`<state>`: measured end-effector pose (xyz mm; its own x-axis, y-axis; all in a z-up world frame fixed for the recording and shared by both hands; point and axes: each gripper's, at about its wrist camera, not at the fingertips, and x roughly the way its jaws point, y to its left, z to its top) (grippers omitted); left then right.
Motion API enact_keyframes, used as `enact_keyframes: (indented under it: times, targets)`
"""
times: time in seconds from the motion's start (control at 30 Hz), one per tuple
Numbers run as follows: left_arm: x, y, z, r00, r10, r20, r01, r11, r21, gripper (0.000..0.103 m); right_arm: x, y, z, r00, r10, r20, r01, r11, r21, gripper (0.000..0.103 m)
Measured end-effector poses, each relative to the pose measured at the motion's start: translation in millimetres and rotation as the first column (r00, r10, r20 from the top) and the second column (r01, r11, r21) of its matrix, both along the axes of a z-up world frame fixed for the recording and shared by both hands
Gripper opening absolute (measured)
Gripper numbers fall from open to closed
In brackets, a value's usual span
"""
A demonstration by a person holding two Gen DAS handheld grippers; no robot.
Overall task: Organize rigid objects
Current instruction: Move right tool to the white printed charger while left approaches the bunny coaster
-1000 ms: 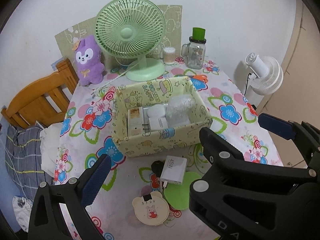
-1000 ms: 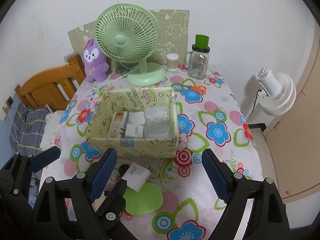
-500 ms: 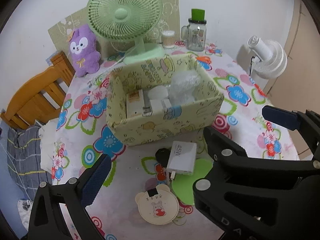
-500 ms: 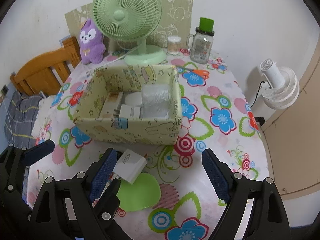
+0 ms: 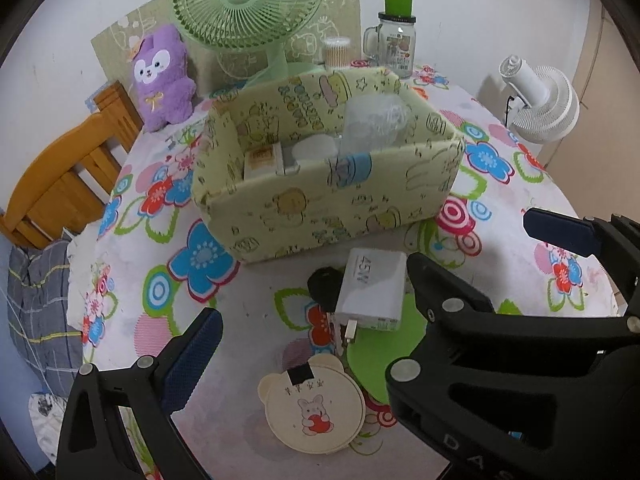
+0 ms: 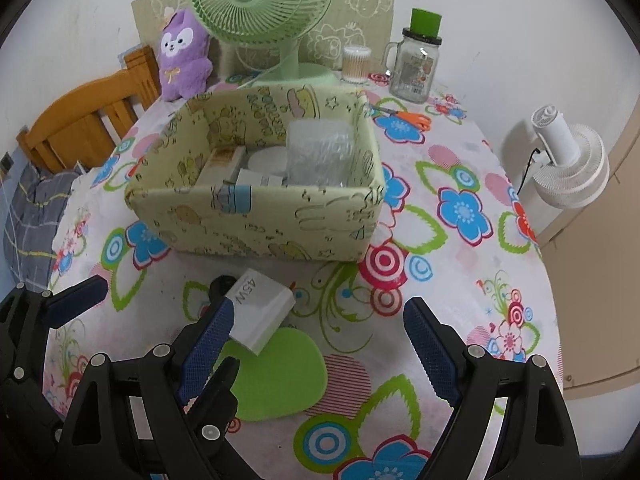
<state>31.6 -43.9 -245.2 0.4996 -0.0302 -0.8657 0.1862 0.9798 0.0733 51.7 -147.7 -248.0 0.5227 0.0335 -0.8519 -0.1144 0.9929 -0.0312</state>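
A pale wall backs a round tabletop (image 6: 460,264) covered in a bright flower-print cloth, with a green desk fan (image 6: 260,12), a purple plush toy (image 6: 182,54), a cotton-swab tub (image 6: 355,63) and a green-lidded glass jar (image 6: 416,66) ranged along its far edge. In the middle sits a yellow printed storage box (image 6: 256,220) that already holds several things: a tan carton, white pieces and a crinkled clear plastic container, so part of the sorting looks done. Left outside, between the box and the near edge, are a white 45W charger (image 5: 370,290) lying partly on a small black object (image 5: 324,284), a green heart-shaped pad (image 6: 276,376) under the charger's corner, and a bear-shaped disc (image 5: 312,408) closest to the near edge. Orange-handled scissors (image 6: 408,118) also lie loose towards the far right edge. The left gripper (image 5: 372,292) has its jaws wide apart, with the charger roughly in line between them but not touched. The right gripper (image 6: 316,344) also has its jaws apart and empty, its left pad just beside the charger. My judgement: the charger goes in next, several items remain.
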Motion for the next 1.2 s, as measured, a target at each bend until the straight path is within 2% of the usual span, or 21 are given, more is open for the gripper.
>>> enact_keyframes:
  times: [0.53,0.83,1.0,1.2]
  targets:
    - [-18.7,9.5,-40.0,0.999,0.014,-0.042,-0.015,1.000,-0.020,0.103,-15.4,10.1,-40.1,0.999,0.040,-0.027,-0.040,0.999,-0.002,0.089]
    - [-25.1,15.3,-60.1,0.995,0.030,-0.095,-0.033,0.999,-0.030,0.103,-20.9,19.2,-59.9,0.997,0.062,-0.045,-0.062,0.998,-0.009,0.089]
    - [-25.1,17.4,-63.5,0.994,0.033,-0.101,-0.037,0.999,-0.038,0.103,-21.1,21.1,-62.1,0.998,0.055,-0.036,-0.056,0.998,-0.012,0.089]
    - [-18.6,24.0,-63.7,0.992,0.054,-0.117,-0.062,0.996,-0.062,0.103,-13.3,30.3,-59.4,0.995,0.101,-0.004,-0.101,0.995,-0.025,0.089]
